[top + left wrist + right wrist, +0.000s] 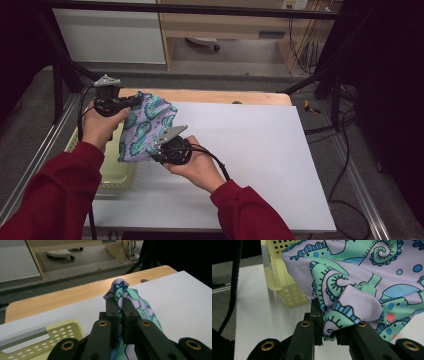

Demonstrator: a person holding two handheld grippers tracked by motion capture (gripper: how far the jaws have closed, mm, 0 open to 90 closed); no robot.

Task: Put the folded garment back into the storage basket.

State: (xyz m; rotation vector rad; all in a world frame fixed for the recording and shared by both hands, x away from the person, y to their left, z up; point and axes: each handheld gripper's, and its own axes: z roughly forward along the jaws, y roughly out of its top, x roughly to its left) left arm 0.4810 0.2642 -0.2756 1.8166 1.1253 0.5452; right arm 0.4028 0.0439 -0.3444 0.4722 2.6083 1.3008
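Here, in the high view, a paisley-printed cloth (145,127) hangs in the air between two hand-held grippers, above the near left part of the white table sheet (250,160). The left gripper (131,102) pinches the cloth's upper edge and the right gripper (159,150) pinches its lower edge, nearer the person. A pale yellow perforated basket (116,175) sits just left of the cloth, at the sheet's left edge, partly behind the left forearm. Judging by this, the cloth is already lifted out and stretched between both tools; laying it flat on the sheet, or folding it, appears still to be done.

In the left gripper view, the two black jaws stand nearly together, clamped on a bunched corner of the cloth (120,293) that pokes up past their tips. The basket (60,336) lies low and left of the cloth, and the wooden tabletop (62,298) runs beyond it.

In the right gripper view, the jaws are closed on a folded hem of the cloth (352,302), and the fabric drapes over the right jaw, hiding its tip. The basket (283,287) stands behind the cloth to the left. The cloth runs off the frame at the top and right, so its full shape cannot be made out.
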